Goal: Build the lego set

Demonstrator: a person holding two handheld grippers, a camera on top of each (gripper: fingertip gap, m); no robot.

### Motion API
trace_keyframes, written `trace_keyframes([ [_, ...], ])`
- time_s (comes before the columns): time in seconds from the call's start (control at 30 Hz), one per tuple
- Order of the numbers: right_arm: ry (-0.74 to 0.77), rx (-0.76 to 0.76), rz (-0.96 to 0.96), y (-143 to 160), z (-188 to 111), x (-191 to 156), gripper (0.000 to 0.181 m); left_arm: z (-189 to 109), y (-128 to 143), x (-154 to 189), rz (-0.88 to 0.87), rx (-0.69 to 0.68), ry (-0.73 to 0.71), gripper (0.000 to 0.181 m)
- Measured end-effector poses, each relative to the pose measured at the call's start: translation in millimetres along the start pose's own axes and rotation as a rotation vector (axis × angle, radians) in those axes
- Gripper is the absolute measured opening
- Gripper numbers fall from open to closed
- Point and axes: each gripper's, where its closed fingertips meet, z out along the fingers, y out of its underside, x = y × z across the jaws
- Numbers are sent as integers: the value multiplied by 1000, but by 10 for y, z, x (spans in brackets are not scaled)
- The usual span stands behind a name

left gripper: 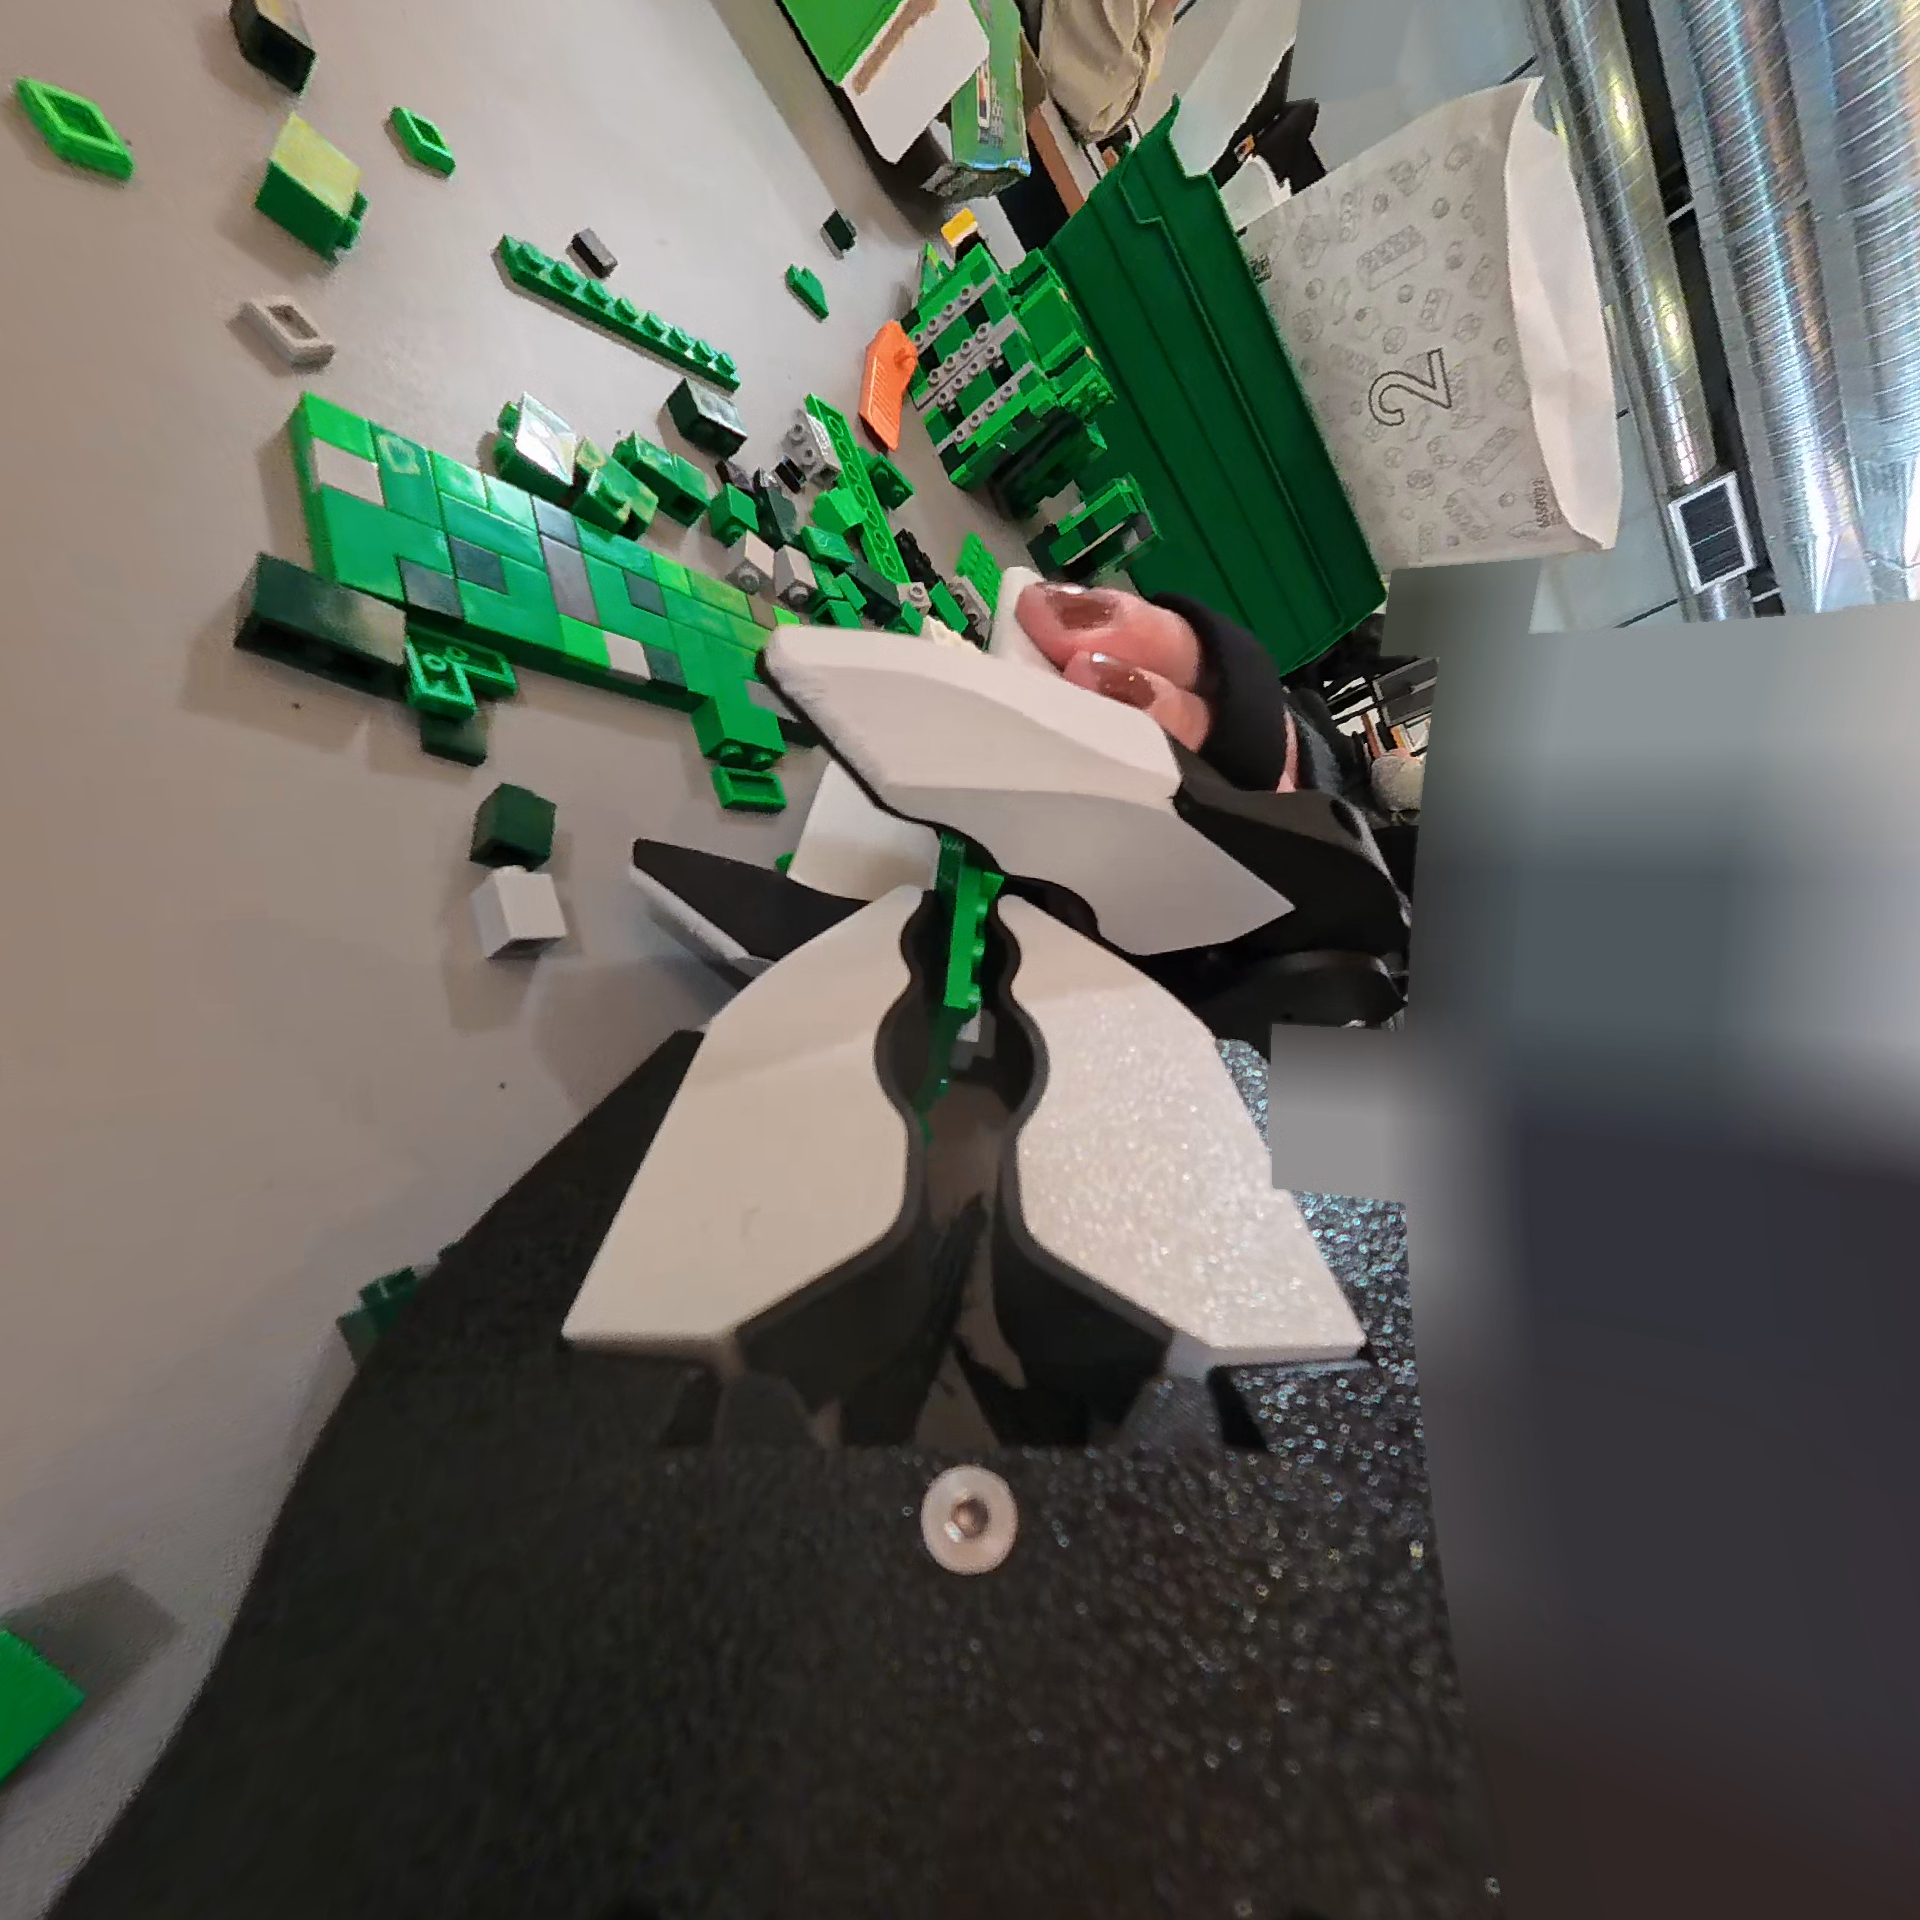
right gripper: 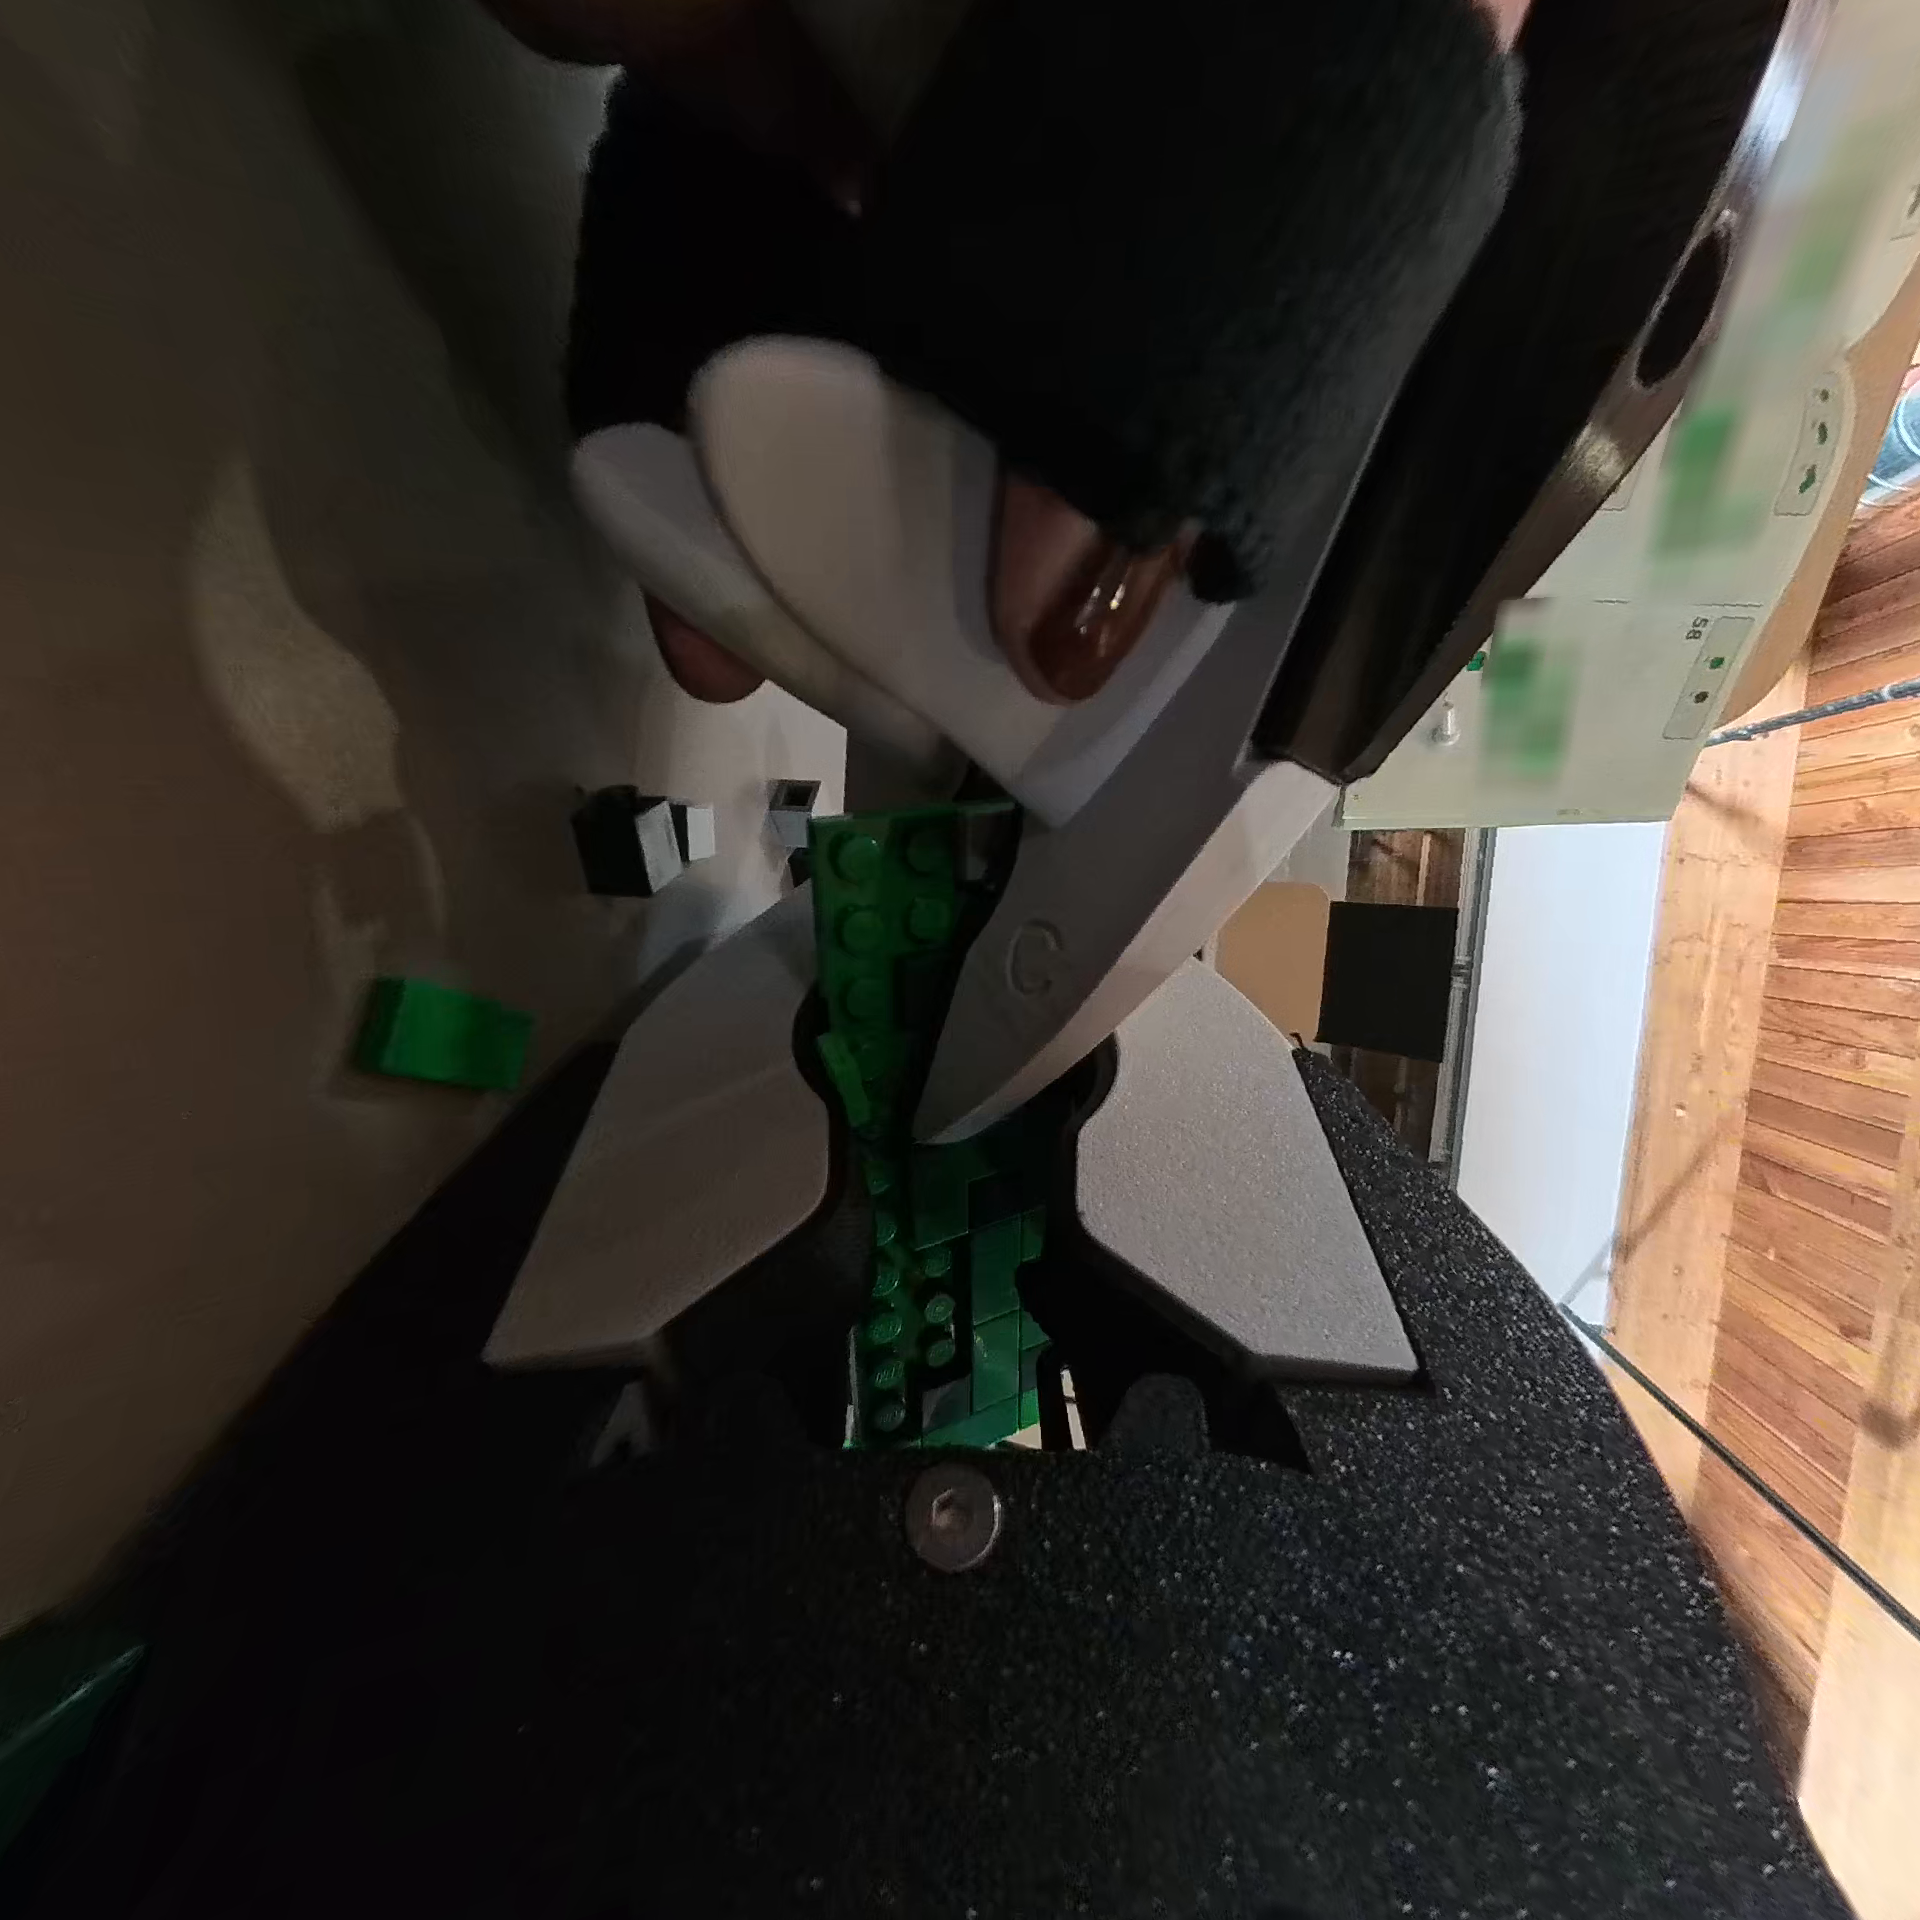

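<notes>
We hold one green plate assembly [left gripper: 961,956] edge-on between both grippers, above the table [left gripper: 208,1039]. Our left gripper [left gripper: 956,925] has its jaws clamped on it; our right gripper [right gripper: 940,1039] spans the same piece, though we cannot tell whether those jaws pinch it. Its long axis runs straight ahead along the fingers. One tiled green panel [left gripper: 499,561] lies well apart, far left.

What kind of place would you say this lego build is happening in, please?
Probably a workshop or industrial-style workspace: silver ventilation ducts run overhead, a green storage bin stands on the grey table, and a wood-plank wall shows behind.
</notes>
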Motion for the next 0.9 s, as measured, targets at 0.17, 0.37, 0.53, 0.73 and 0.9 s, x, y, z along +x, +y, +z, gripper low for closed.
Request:
trace_keyframes([
  [0.17,19,-25,-20,14,-5,20,38,1,-8,7,-13,8,10,8],
  [0.37,37,-53,-34,33,-2,39,38,1,-27,9,-16,25,10,7],
  [0.53,16,-37,12,30,2,15,38,6,-32,2,-10,25,4,8],
  [0.73,-54,3,99,18,-3,-56,38,29,1,-24,155,-24,-67,7],
  [0.9,-74,19,124,10,-4,-74,38,39,22,-15,188,-45,-66,12],
])
